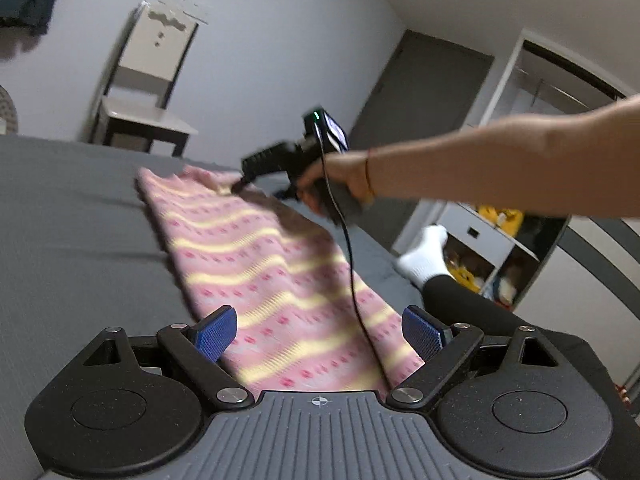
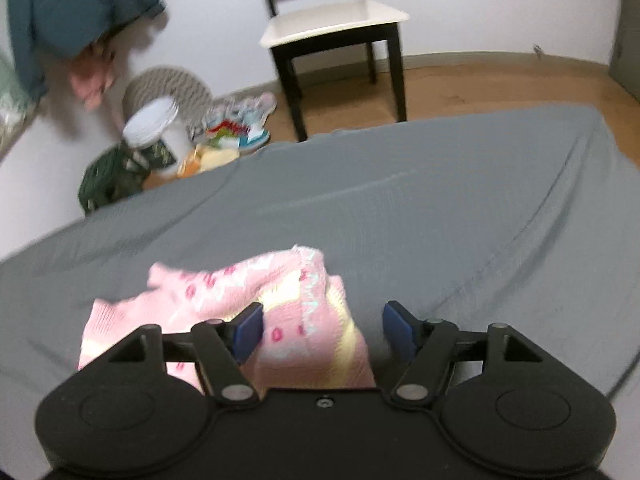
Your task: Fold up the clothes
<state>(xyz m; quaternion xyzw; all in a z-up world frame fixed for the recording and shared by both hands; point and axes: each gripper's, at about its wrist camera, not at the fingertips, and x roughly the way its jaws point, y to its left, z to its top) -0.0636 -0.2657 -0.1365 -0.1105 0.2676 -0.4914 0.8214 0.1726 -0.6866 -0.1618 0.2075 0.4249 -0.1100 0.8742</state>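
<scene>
- A pink garment (image 1: 280, 280) with pale yellow stripes and small red marks lies stretched out in a long band on a bed covered by a grey sheet (image 1: 72, 232).
- In the left wrist view the band runs from just under the left gripper (image 1: 320, 340) toward the far edge of the bed, close to the bed's right-hand edge.
- The left gripper hovers over the near end of the garment, its blue pads (image 1: 218, 334) spread wide with cloth showing between them; they grip nothing.
- The right gripper (image 2: 322, 332) is at the garment's far end, held by a bare-armed hand (image 1: 340, 180) reaching across.
- In the right wrist view its blue fingers stand apart, and bunched pink fabric (image 2: 248, 292) lies between and beside them; the left pad touches the cloth, the right one sits clear.
- A chair (image 2: 332, 24) stands beyond the far edge of the bed.
- A white-socked foot (image 1: 424, 256) rests at the bed's right edge.
</scene>
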